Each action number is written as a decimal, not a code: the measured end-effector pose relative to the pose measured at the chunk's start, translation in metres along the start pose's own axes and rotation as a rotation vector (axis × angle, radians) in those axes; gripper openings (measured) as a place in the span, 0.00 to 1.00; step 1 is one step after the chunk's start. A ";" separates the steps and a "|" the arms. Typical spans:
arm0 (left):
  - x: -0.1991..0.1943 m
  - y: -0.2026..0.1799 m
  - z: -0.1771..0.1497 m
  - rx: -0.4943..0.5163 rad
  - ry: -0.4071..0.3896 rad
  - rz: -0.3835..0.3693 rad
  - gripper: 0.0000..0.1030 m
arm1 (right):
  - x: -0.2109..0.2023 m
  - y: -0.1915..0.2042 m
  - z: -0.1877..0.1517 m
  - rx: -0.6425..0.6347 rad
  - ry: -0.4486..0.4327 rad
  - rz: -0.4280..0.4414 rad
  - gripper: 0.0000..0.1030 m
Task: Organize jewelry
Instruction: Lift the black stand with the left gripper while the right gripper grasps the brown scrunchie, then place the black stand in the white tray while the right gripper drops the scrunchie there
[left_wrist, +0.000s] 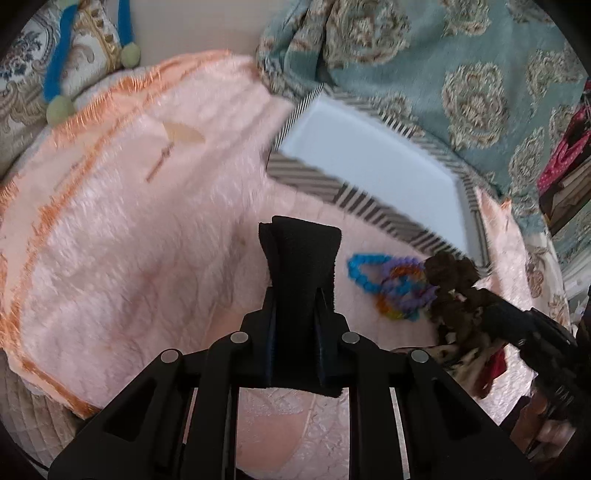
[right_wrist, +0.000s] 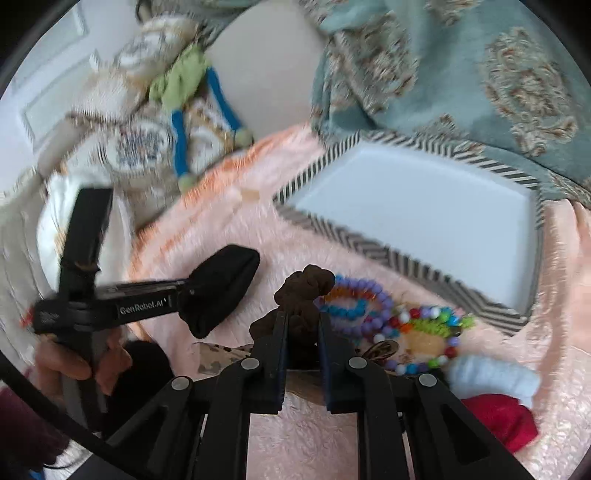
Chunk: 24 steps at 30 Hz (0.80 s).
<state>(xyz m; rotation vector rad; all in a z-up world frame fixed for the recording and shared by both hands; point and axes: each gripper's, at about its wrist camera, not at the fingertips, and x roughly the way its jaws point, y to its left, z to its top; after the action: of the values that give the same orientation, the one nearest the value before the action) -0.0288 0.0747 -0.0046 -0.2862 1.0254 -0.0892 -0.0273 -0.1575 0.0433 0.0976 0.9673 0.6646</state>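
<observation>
My right gripper (right_wrist: 303, 317) is shut on a brown scrunchie (right_wrist: 304, 286) and holds it just above the pink fur mat, left of a heap of bead bracelets (right_wrist: 364, 304). In the left wrist view the scrunchie (left_wrist: 448, 271) hangs at the right, beside the blue and purple bracelets (left_wrist: 388, 286). My left gripper (left_wrist: 299, 236) is shut on a black cloth pouch (left_wrist: 301, 280); the pouch also shows in the right wrist view (right_wrist: 221, 288). A white tray with a striped rim (right_wrist: 369, 245) lies empty behind the bracelets; its rim also shows in the left wrist view (left_wrist: 369, 206).
A white scrunchie (right_wrist: 495, 380) and a red one (right_wrist: 498, 421) lie at the right. A leopard-print item (right_wrist: 218, 356) lies under the right gripper. A blue patterned blanket (right_wrist: 480, 74) lies behind the tray. Pillows and a toy with blue legs (right_wrist: 181, 144) lie at the back left.
</observation>
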 end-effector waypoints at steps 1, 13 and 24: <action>-0.003 -0.001 0.004 0.005 -0.010 0.000 0.15 | -0.009 -0.003 0.004 0.014 -0.021 0.007 0.13; 0.014 -0.037 0.101 0.061 -0.084 -0.027 0.15 | -0.048 -0.067 0.064 0.127 -0.152 -0.181 0.14; 0.128 -0.050 0.137 0.105 0.025 0.101 0.15 | 0.018 -0.132 0.062 0.206 -0.006 -0.266 0.13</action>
<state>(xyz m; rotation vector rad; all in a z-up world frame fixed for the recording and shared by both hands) 0.1580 0.0269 -0.0308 -0.1381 1.0548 -0.0550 0.0920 -0.2395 0.0184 0.1497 1.0201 0.3196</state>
